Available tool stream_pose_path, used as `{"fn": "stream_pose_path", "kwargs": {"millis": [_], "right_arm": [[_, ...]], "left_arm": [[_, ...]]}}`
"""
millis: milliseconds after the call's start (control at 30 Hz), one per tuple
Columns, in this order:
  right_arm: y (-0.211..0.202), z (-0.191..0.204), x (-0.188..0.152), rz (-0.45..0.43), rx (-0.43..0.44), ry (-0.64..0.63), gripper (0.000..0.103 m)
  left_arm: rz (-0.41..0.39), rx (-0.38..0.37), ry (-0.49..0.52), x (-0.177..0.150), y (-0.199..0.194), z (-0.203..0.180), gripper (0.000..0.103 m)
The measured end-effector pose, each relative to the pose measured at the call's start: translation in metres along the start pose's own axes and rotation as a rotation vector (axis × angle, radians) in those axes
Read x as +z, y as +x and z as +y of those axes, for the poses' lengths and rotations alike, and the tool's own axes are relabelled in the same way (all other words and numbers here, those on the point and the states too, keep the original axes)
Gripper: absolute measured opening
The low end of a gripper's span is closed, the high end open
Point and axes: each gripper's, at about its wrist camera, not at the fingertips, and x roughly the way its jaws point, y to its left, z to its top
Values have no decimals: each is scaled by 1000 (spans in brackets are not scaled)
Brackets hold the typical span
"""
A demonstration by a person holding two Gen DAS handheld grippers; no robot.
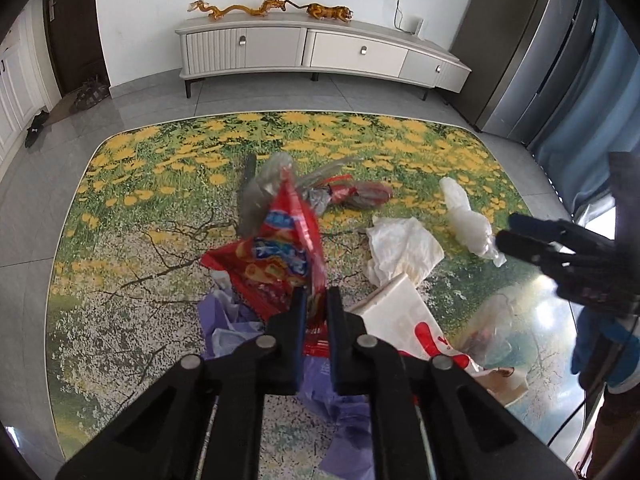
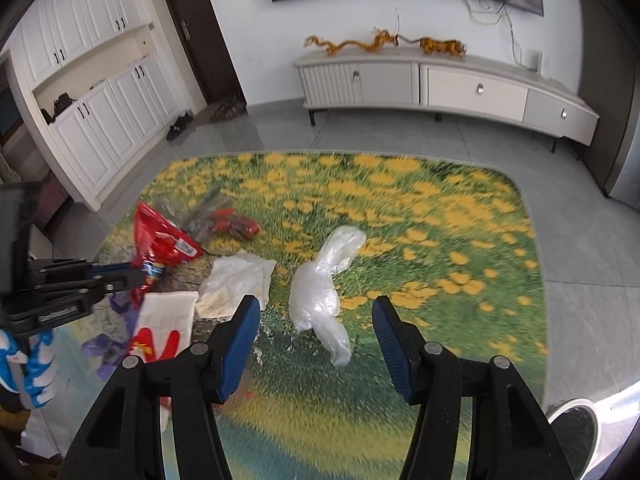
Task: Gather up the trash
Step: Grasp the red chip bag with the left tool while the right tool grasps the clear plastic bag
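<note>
Left wrist view: on the flowered table (image 1: 120, 168), mid-top, the left gripper (image 1: 316, 300) pinches a red snack bag (image 1: 276, 256) by its lower edge. The right gripper (image 2: 316, 320), jaws apart, straddles a clear plastic bag (image 2: 320, 288). A thin-edge pinch could slip.

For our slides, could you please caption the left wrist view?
Left hand-held gripper shut on a red snack bag above a floral table strewn with trash.

A crumpled clear plastic bag (image 2: 320, 292) is seen lying on the flower-printed bench (image 2: 460, 240) ahead of the parted right hand-held gripper (image 2: 316, 320), while a red snack packet (image 2: 160, 248) is pinched by the left hand-held gripper (image 2: 134, 278).
</note>
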Motion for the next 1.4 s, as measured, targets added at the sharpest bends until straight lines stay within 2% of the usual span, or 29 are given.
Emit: {"fn": "stream_pose_path", "kwargs": {"millis": [133,233,267,300,500,867,1400], "right_arm": [[19,0,0,38,6,5,53],[30,-4,0,56,5,22,39],[32,-5,-1,62,3,29,29],[33,-7,-2,68,10,38,29],[13,-4,-6,30,28,34,27],[-65,21,-10,-106,41,-22,27],[-143,41,-34,-222,35,-61,27]], "left_arm": [[-16,-10,-9,-1,-3,1,6],[-32,-25,-4,-3,-8,0,6],[-37,-29,-4,-3,-10,-1,4],[-45,-35,-3,-3,-14,-1,4],[-94,-50,-5,-3,-35,-5,4],[-184,-66,16,-11,-85,-19,2],[-283,-124,50,-23,-150,-42,2]]}}
